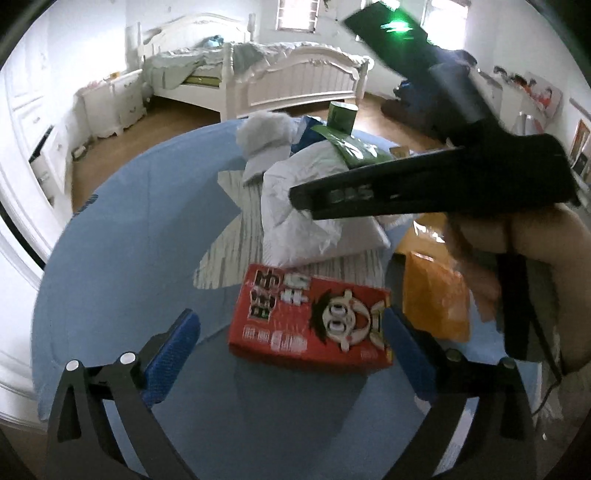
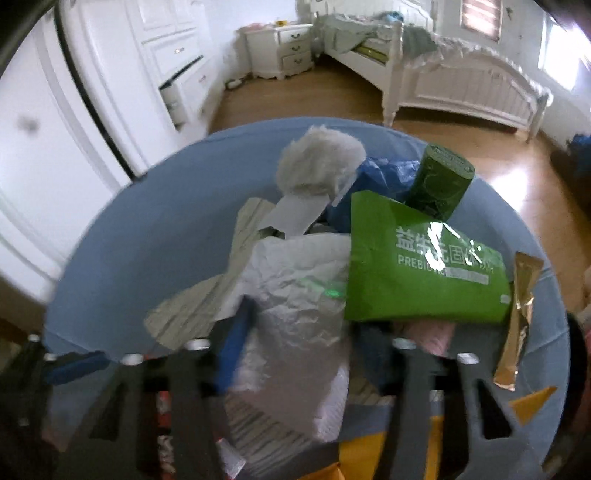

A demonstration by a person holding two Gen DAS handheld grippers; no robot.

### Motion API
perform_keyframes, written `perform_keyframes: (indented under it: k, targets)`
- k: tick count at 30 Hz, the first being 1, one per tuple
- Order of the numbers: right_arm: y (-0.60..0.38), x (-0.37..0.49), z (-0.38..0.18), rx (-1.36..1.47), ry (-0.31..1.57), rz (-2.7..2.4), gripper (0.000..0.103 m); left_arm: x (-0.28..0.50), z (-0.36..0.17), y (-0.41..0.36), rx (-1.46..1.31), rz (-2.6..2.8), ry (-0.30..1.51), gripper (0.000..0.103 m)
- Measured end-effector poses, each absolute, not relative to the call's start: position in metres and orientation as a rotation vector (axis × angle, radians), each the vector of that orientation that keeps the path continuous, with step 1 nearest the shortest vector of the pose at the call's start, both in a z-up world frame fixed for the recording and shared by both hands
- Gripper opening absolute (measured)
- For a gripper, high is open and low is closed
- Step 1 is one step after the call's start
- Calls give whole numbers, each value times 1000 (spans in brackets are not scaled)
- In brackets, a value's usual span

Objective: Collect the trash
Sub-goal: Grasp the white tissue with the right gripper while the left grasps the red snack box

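While wide apart, the left gripper (image 1: pixel 291 332) jaws flank the red box (image 1: pixel 310 319).

Round table (image 1: pixel 110 258), blue top, in the foreground of both views. White bed (image 1: pixel 295 77) with slatted footboard behind it, rumpled pale-green bedding (image 1: pixel 173 70) heaped on the mattress. White nightstand (image 2: pixel 280 48) with drawers beside the bed, near the headboard. White cabinets (image 2: pixel 177 66) along the left wall, one drawer (image 2: pixel 177 92) pulled partly out. Wooden floor (image 2: pixel 295 103) between table and bed. Bright windows (image 1: pixel 297 14) in the far wall. Details on the nightstand top too blurred to tell.
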State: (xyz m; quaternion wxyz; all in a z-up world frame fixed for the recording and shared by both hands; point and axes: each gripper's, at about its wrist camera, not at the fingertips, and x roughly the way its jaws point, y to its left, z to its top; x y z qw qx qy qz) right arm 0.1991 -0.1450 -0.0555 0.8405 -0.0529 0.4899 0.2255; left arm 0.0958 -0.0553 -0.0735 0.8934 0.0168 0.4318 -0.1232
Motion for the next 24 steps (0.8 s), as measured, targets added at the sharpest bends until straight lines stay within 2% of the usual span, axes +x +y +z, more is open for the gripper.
perform_keyframes:
  k: [1, 3, 4, 5, 7, 10, 12, 13, 14, 15, 19, 24]
  targets:
    - [-152, 197, -53, -80, 1033, 491, 34, 98, -74, -55, 25, -265, 892, 98]
    - [-163, 193, -50, -35, 1015, 524, 27, 100, -73, -50, -14, -285, 884, 86]
    - [-170, 188, -44, -9, 999, 542, 25, 100, -72, -49, -39, -300, 883, 67]
    - [-176, 182, -35, 32, 969, 578, 24, 99, -70, -46, -48, -272, 871, 54]
    - [-189, 171, -16, 89, 917, 615, 24, 97, -68, -41, -42, -253, 858, 45]
    - [-209, 156, 13, 162, 807, 662, 24, 91, -67, -35, -57, -265, 870, 44]
    - [-226, 149, 31, 200, 746, 653, 24, 84, -64, -34, -45, -250, 859, 47]
    - [-236, 145, 39, 217, 720, 644, 24, 79, -63, -37, -28, -239, 854, 59]
    - [-243, 142, 43, 225, 705, 636, 24, 77, -62, -39, -13, -225, 846, 88]
    - [-252, 138, 48, 232, 685, 623, 24, 75, -62, -43, 4, -202, 831, 99]
    - [-279, 122, 51, 278, 671, 613, 24, 86, -71, -66, 100, -186, 855, 98]
    - [-289, 114, 32, 298, 703, 598, 24, 100, -79, -71, 47, -243, 904, 98]
